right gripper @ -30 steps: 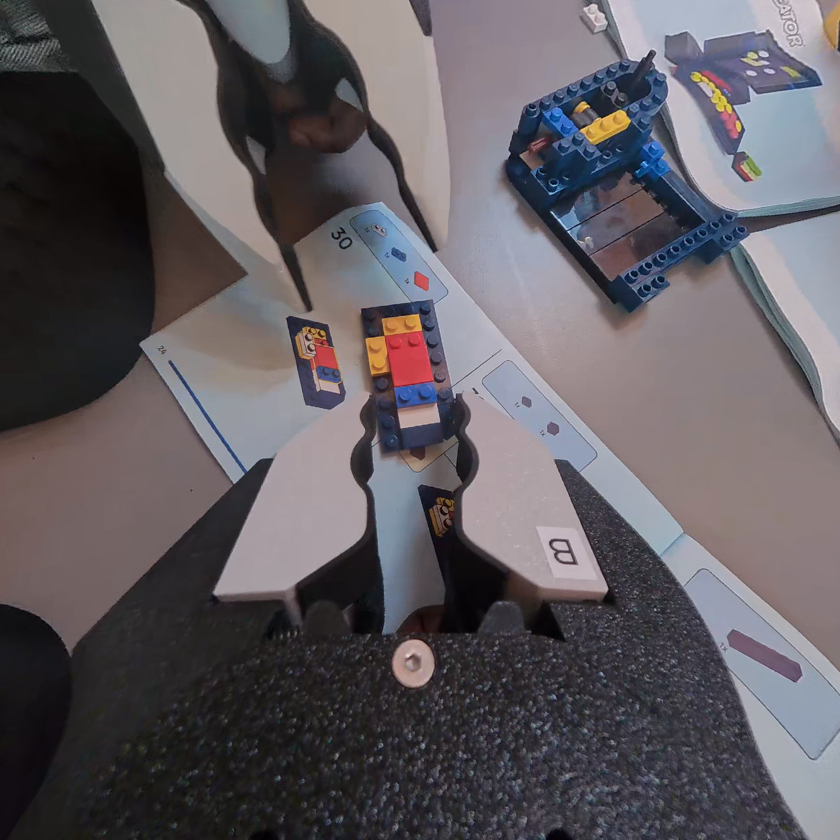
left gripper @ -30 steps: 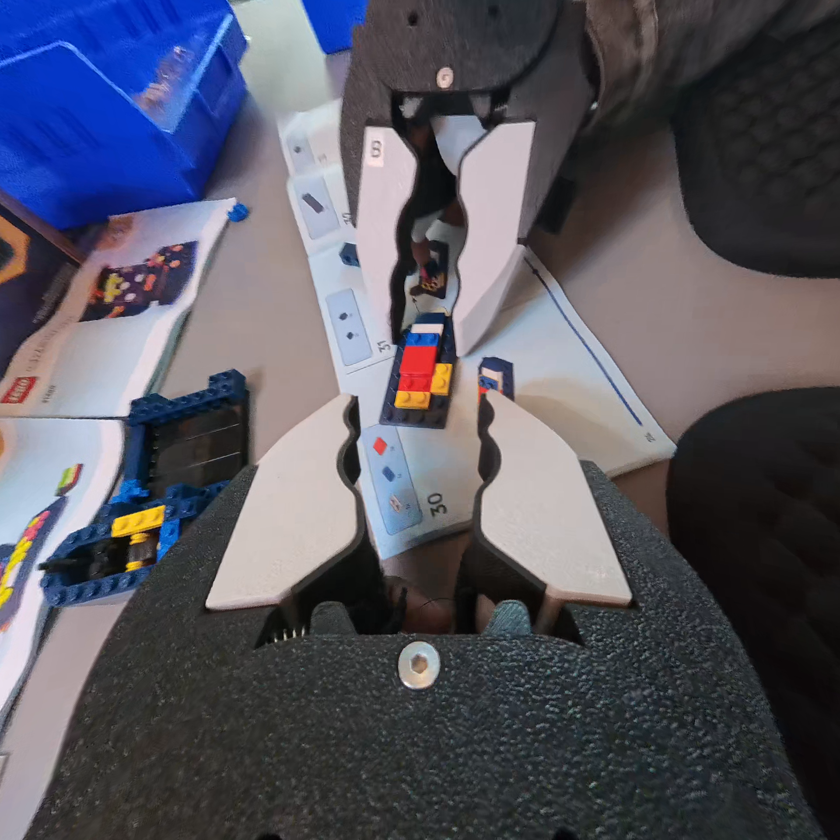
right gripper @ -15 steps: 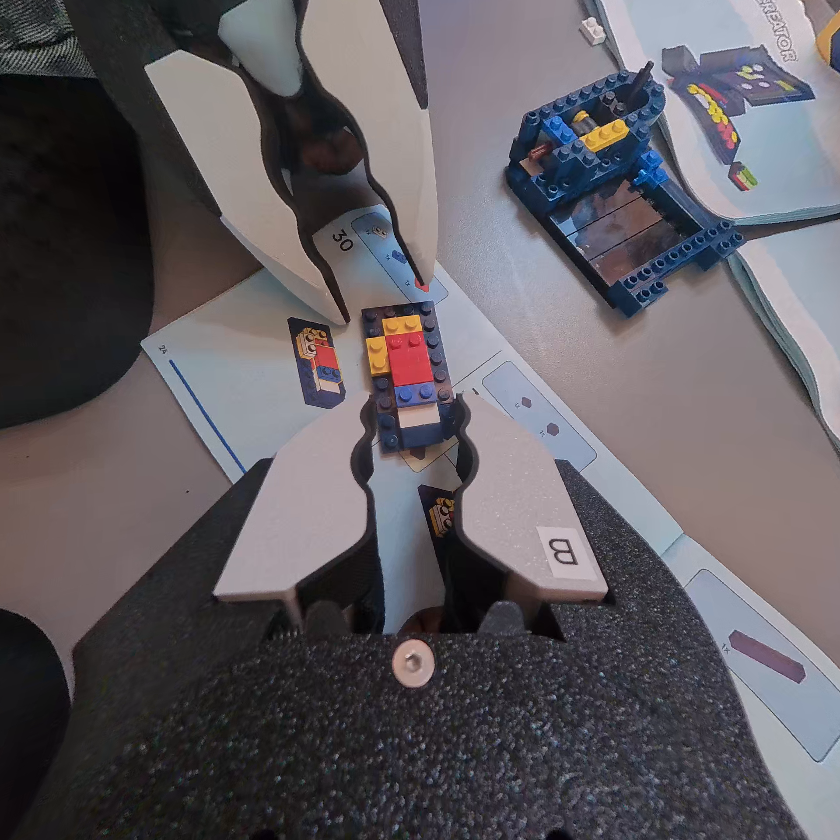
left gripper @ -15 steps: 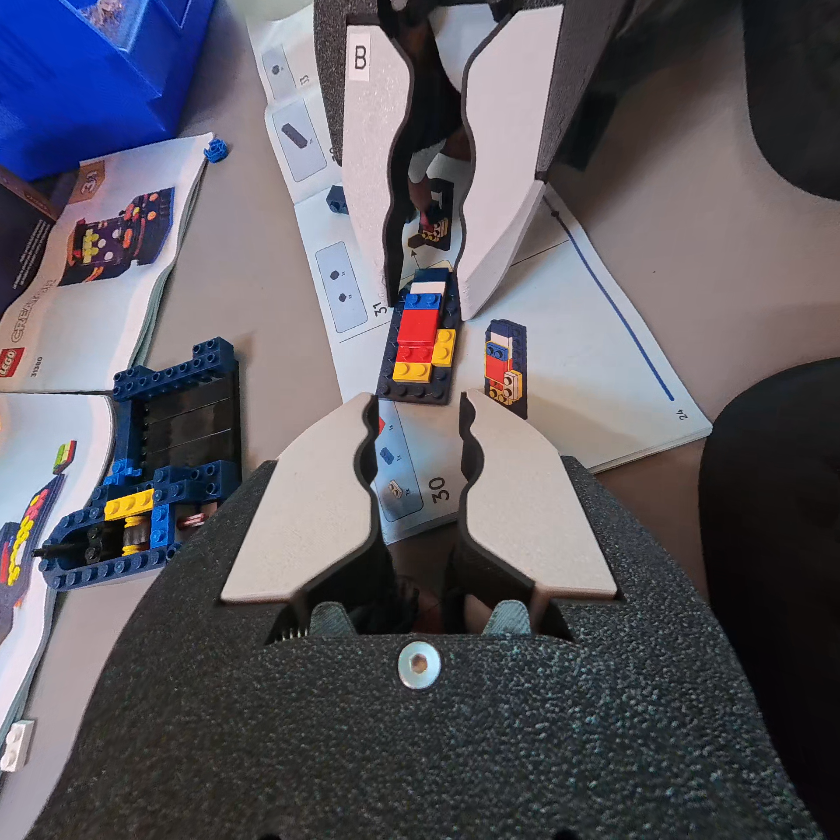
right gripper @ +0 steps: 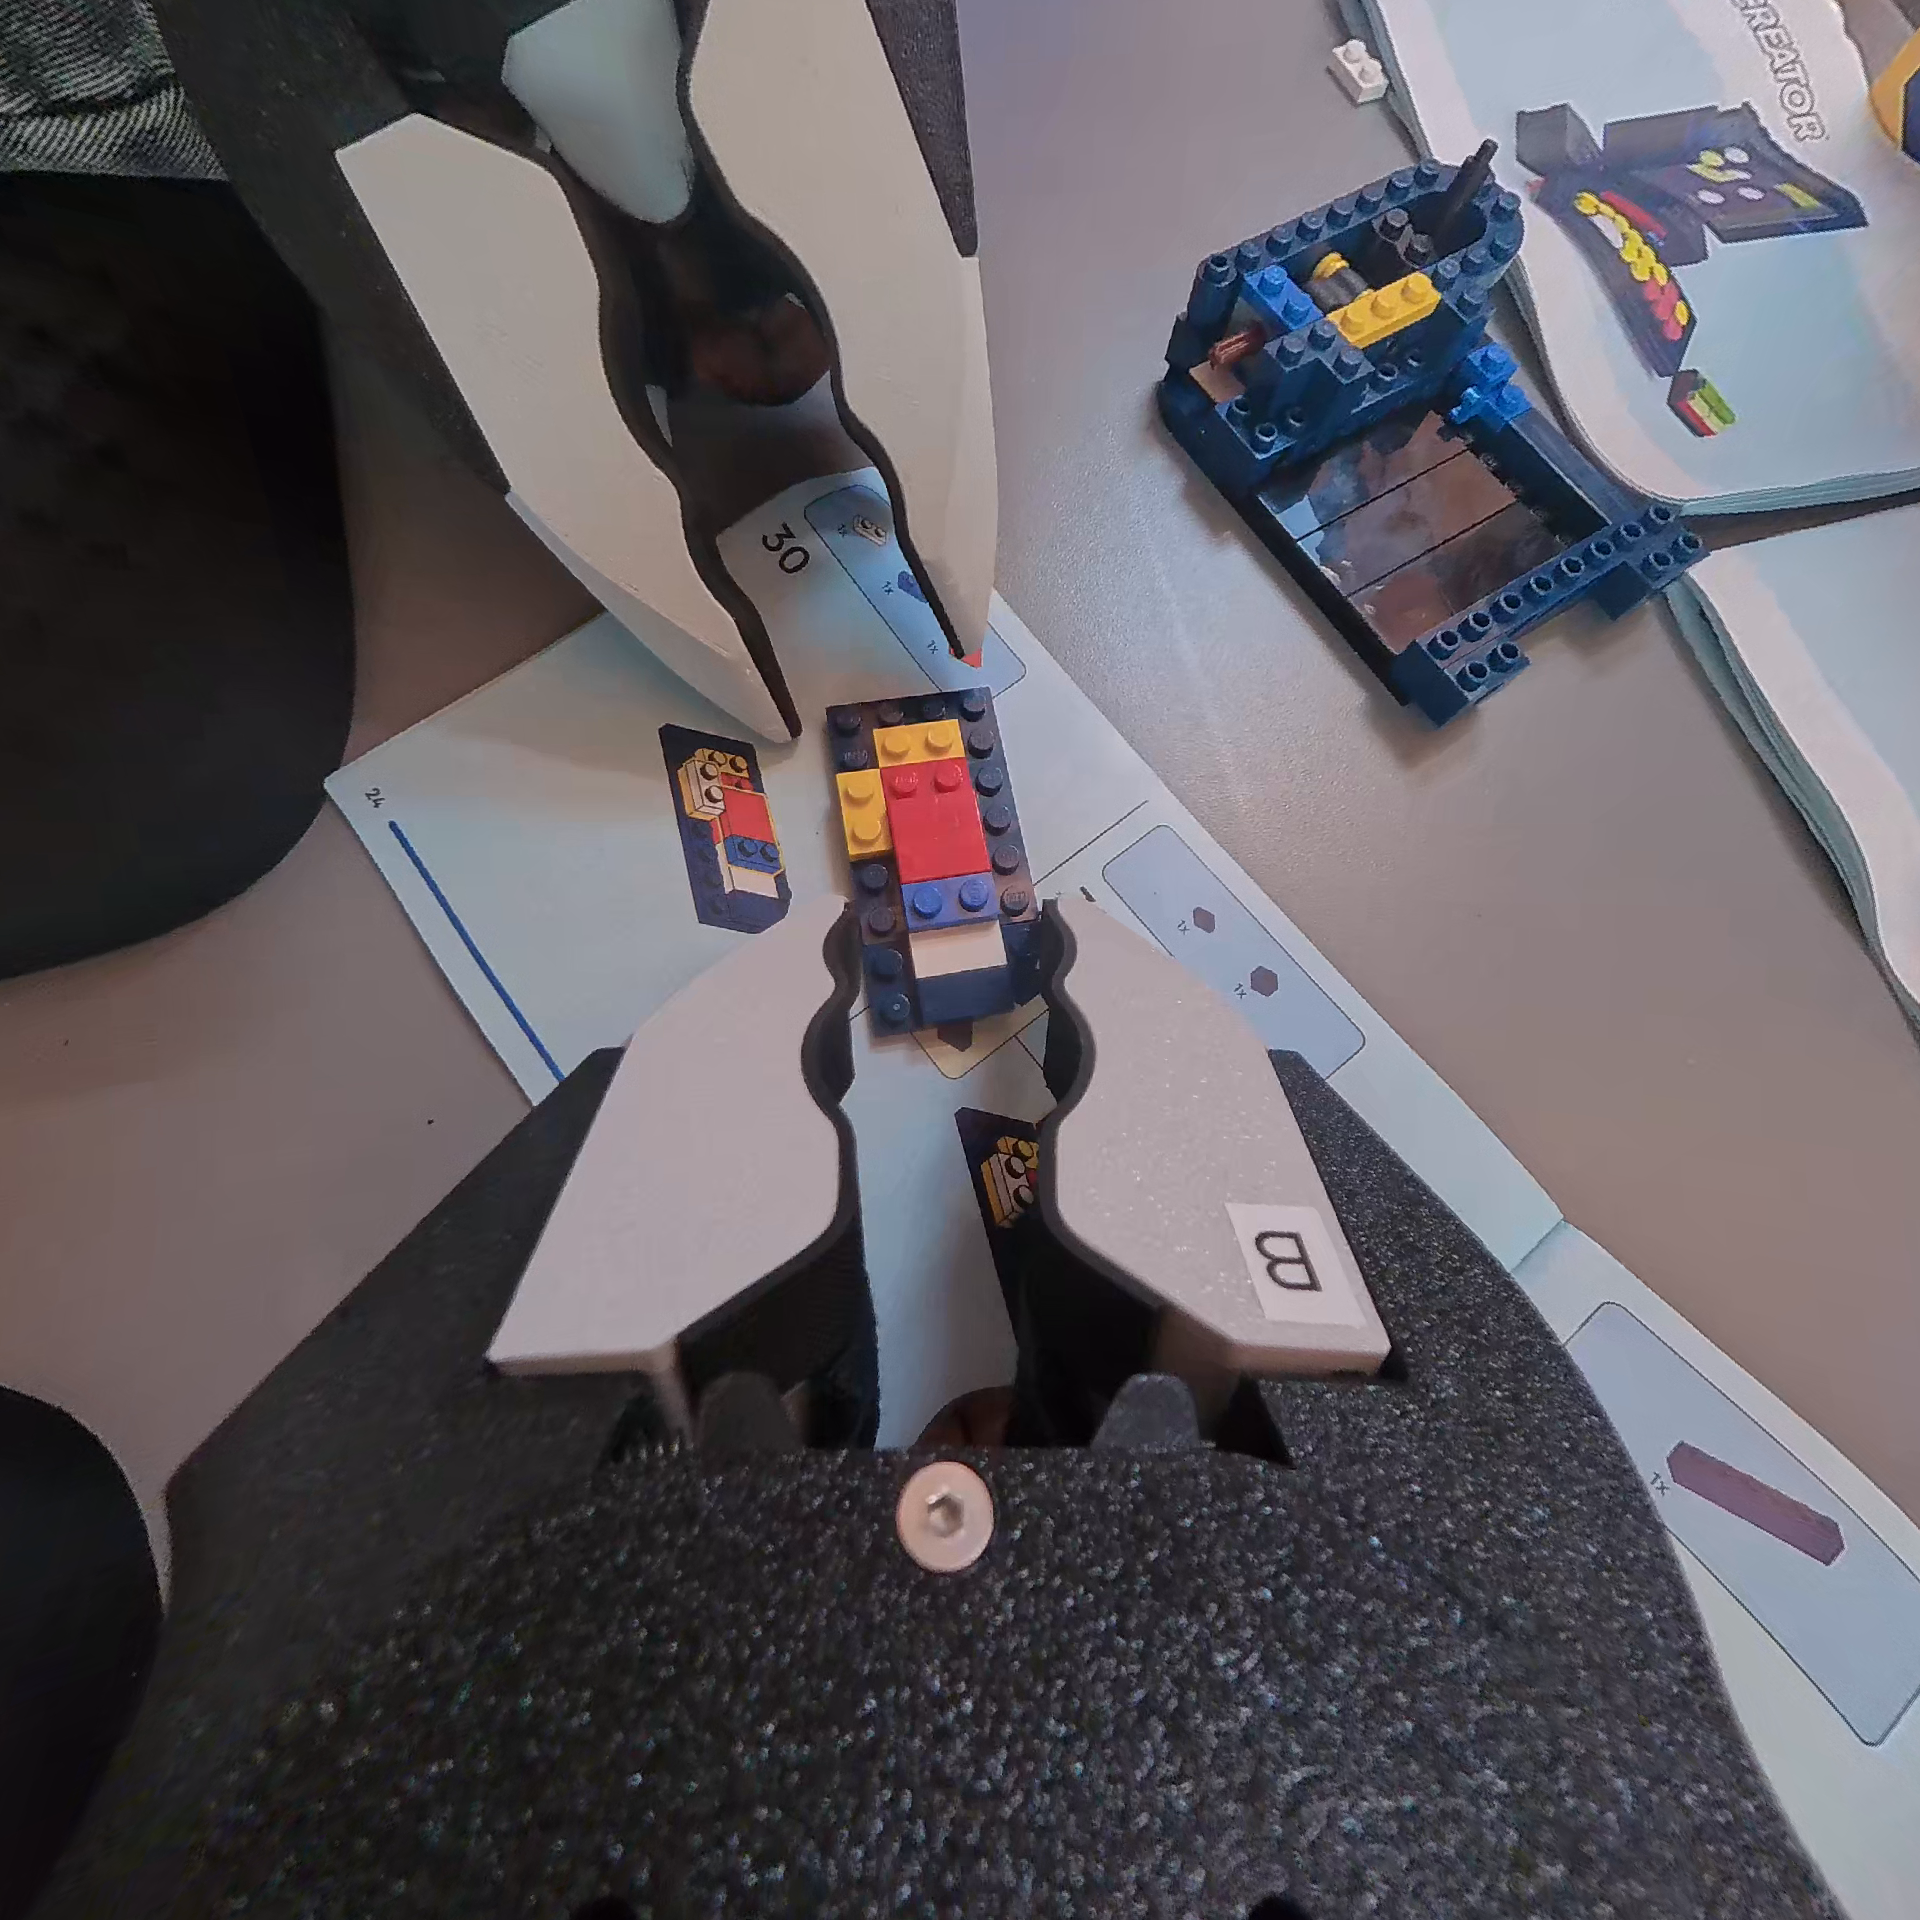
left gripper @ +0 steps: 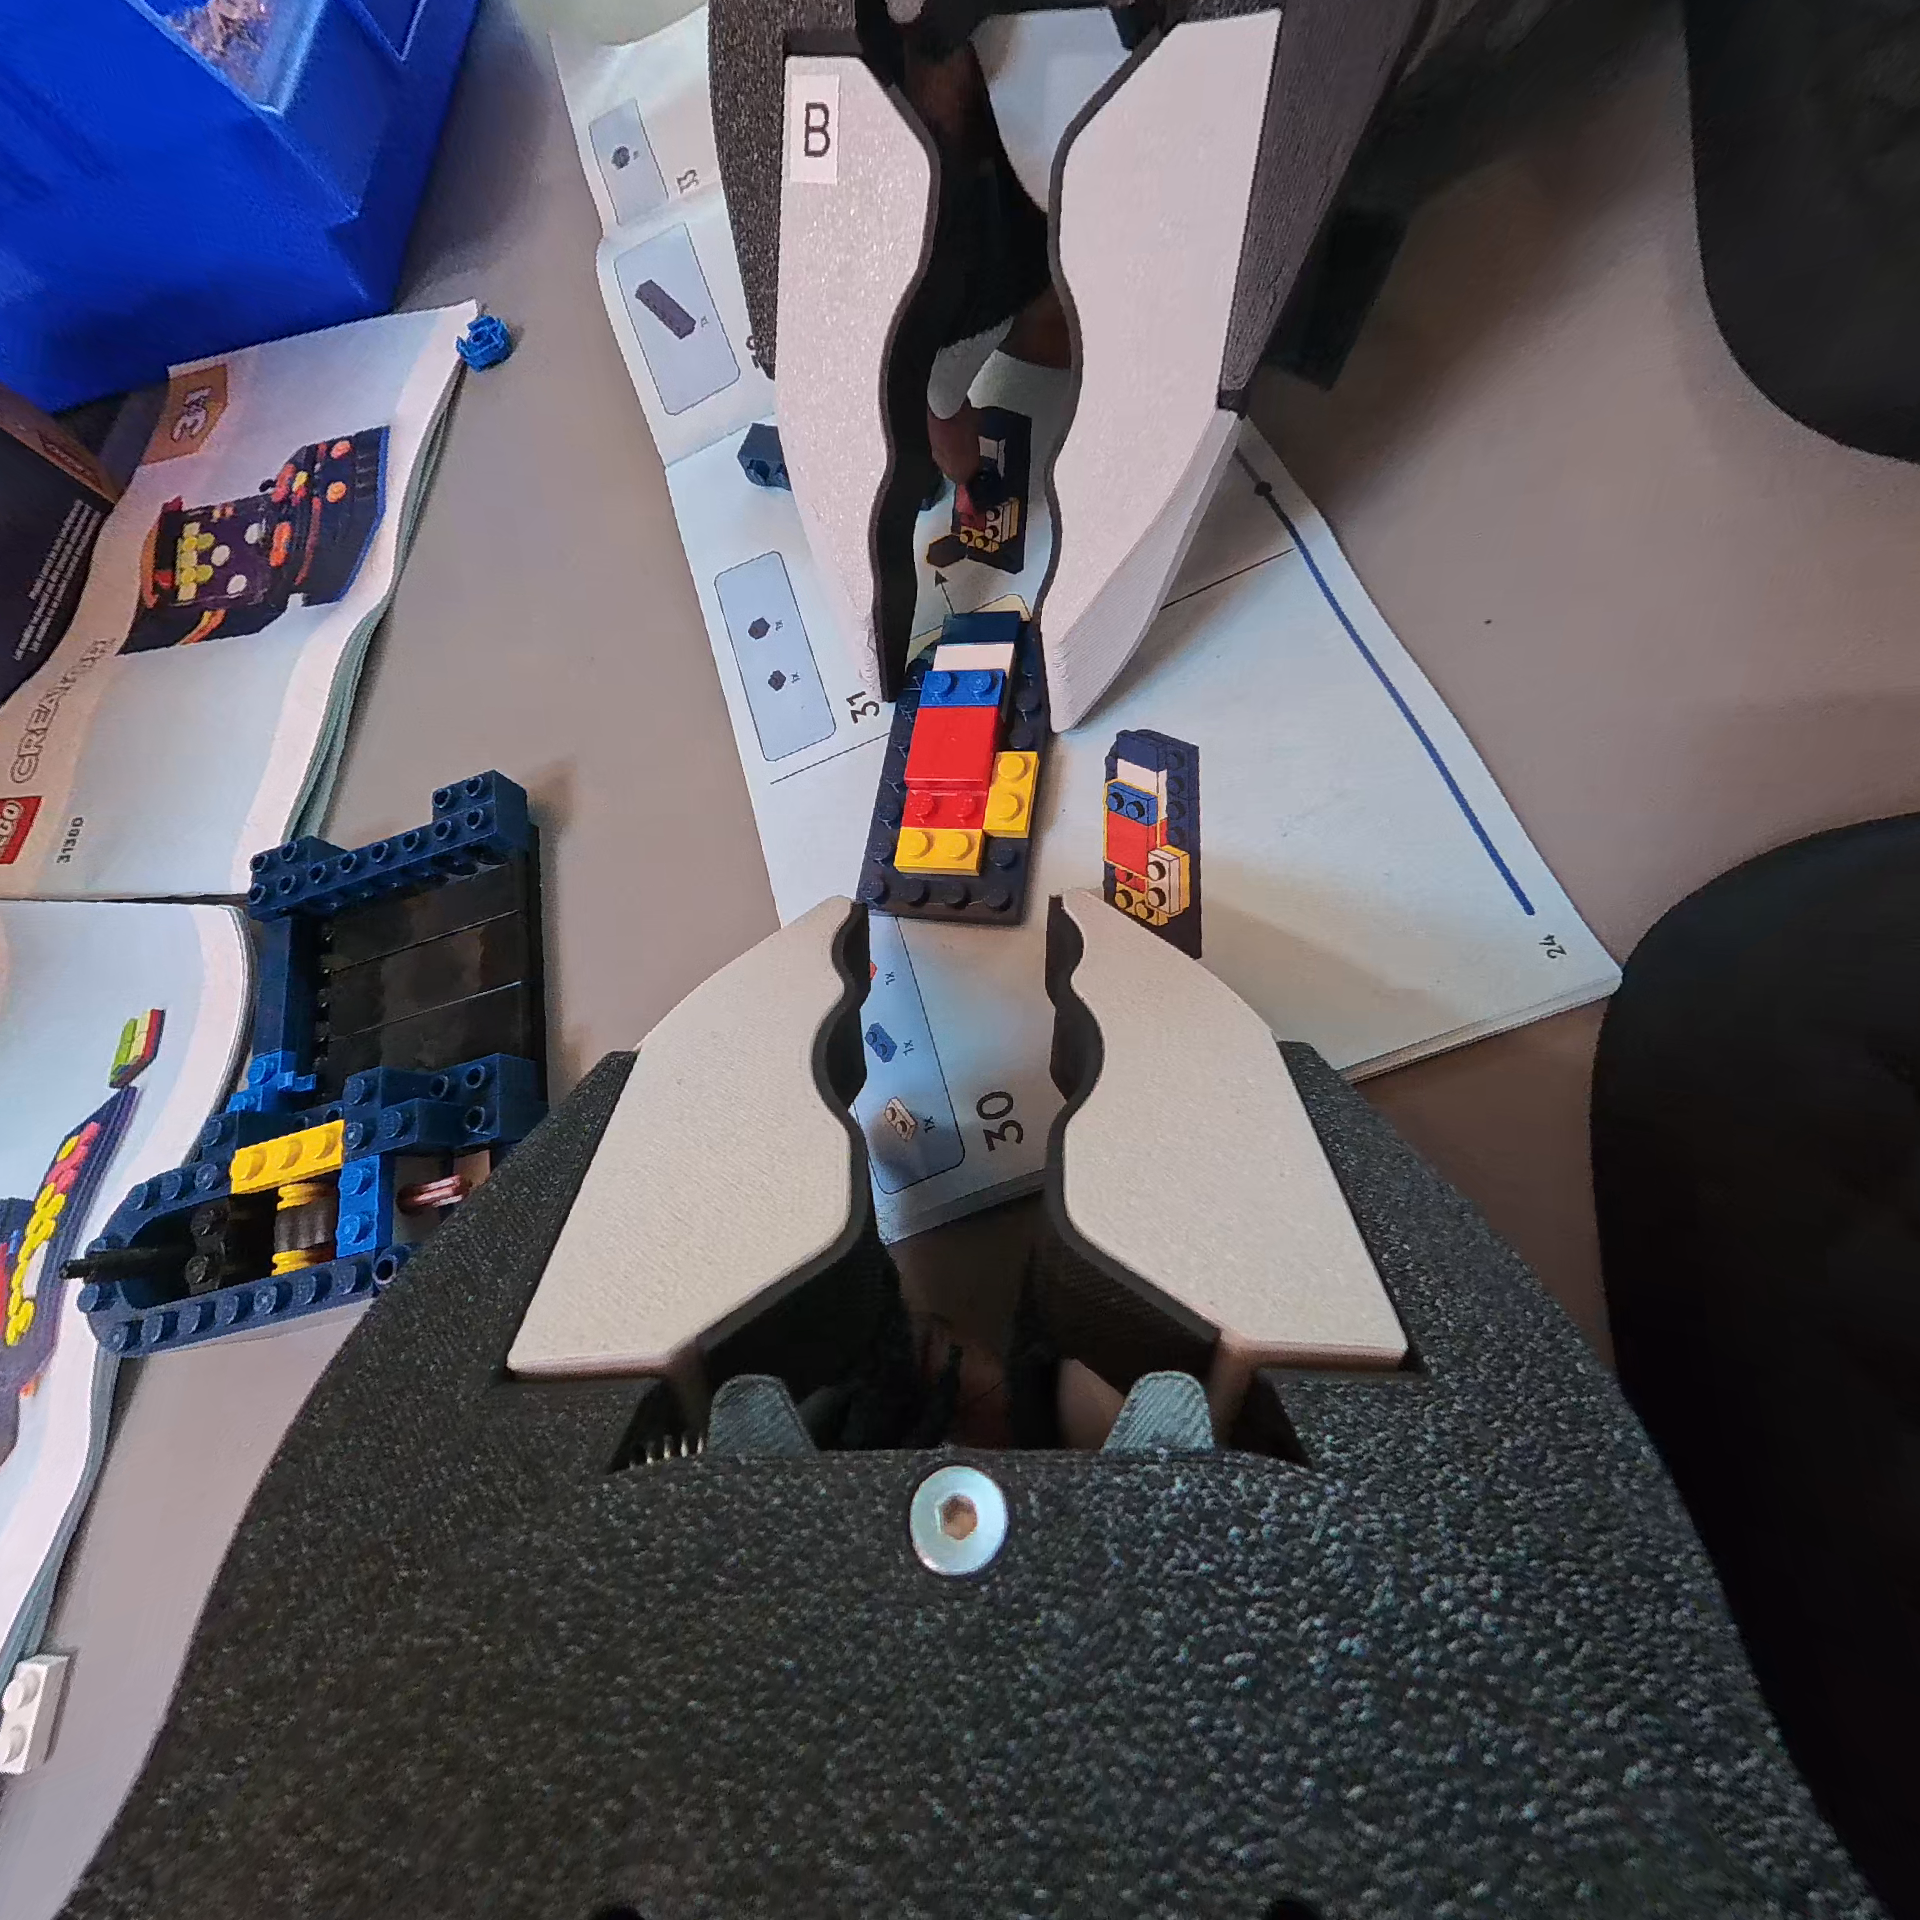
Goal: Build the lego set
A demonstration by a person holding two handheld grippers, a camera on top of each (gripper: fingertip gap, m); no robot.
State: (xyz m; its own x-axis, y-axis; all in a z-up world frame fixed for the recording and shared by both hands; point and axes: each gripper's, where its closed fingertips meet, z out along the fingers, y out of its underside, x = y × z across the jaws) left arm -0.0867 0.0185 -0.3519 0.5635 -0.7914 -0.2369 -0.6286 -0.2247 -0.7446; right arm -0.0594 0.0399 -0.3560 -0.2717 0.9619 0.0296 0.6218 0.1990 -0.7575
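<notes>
A dark blue plate (right gripper: pixel 1003 821) with red, yellow, blue and white bricks on it lies on an open instruction booklet (right gripper: pixel 582 831). My right gripper (right gripper: pixel 951 920) is shut on the plate's near end, with both pads against its long sides. It also shows in the left wrist view (left gripper: pixel 977 686), at the plate's (left gripper: pixel 951 894) far end. My left gripper (left gripper: pixel 956 914) is open and empty. Its fingertips (left gripper: pixel 831 925) stand just short of the plate's other end. It also shows in the right wrist view (right gripper: pixel 878 691), with nothing between its fingers.
A blue brick frame with black tiles (left gripper: pixel 343 1039) stands to the left on the grey table (left gripper: pixel 582 675). A second booklet (left gripper: pixel 208 582), a blue bin (left gripper: pixel 208 156), a small blue piece (left gripper: pixel 483 341) and a white brick (left gripper: pixel 31 1704) lie around. Dark padded shapes (left gripper: pixel 1766 1195) are on the right. About 4 cm separates my left fingertips from my right.
My left gripper's jaws have narrowed on air, and it now points at the plate's end from just short of it. The right gripper and the plate have stayed put.
</notes>
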